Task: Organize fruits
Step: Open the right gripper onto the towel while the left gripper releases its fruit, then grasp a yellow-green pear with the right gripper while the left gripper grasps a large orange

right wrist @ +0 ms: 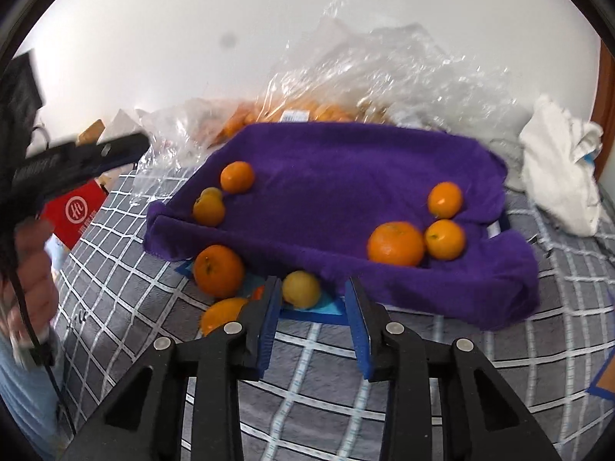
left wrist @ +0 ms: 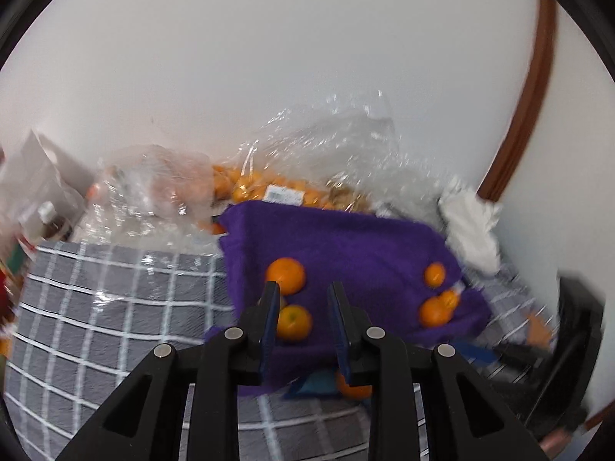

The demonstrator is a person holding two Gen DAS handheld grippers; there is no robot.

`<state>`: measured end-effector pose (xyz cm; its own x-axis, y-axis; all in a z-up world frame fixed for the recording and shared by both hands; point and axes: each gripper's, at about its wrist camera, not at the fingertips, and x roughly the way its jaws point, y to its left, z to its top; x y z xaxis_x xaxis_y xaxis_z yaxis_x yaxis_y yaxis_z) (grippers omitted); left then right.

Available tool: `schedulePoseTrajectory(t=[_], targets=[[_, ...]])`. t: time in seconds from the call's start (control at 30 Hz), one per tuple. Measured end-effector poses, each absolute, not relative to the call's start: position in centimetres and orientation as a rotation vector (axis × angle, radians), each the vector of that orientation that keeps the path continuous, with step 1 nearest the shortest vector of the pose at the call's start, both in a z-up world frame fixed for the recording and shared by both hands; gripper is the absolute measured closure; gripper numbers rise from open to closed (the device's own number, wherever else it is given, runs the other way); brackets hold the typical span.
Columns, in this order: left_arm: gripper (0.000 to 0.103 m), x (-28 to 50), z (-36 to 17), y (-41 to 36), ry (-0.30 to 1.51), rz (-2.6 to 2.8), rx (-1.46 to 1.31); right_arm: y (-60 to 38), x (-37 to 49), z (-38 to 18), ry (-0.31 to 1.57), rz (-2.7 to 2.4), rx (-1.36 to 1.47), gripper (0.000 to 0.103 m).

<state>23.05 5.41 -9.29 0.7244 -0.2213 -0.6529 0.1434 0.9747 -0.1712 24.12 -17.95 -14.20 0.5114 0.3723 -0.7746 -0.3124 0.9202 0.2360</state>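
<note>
- While your left gripper (left wrist: 303,296) and right gripper (right wrist: 313,292) hang slightly parted and empty, the purple towel (right wrist: 326,176) cradles oranges (right wrist: 395,244).
- A bag (right wrist: 369,77) of oranges lies behind; loose fruit (right wrist: 218,271) sits in front.

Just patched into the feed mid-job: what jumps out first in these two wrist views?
The purple towel spread over the grey checked cover dominates, with oranges on it in two clusters: three at right, two at left. More oranges lie off its near edge, and a crinkled clear plastic bag of fruit sits behind against the wall.
</note>
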Motion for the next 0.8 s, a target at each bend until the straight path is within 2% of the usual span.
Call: schedulePoseTrajectory(t=[0.13,0.37,0.43,0.53,0.8], targets=[[0.078,22.1,-10.8,5.4,0.723,-0.205,-0.064,-17.6,24.8,-15.3,0.984,0.414,0.094,0.068],[0.078,22.2,-12.6,6.9,0.759,-0.333,-0.264,-17.5,26.0,-17.2,1.037,0.423,0.156,0.068],[0.078,21.9,-12.6,6.6,0.75,-0.331,-0.248,-17.2,26.0,-17.5,1.033,0.42,0.146,0.068],[0.078,21.6,-12.6,6.1,0.741,-0.338,-0.226,-17.0,25.9,-17.6,1.025,0.43,0.136,0.075],[0.078,21.8,-13.3,5.0,0.775,-0.336,-0.191,-20.4,23.9,-15.6,0.946,0.345,0.084,0.075]])
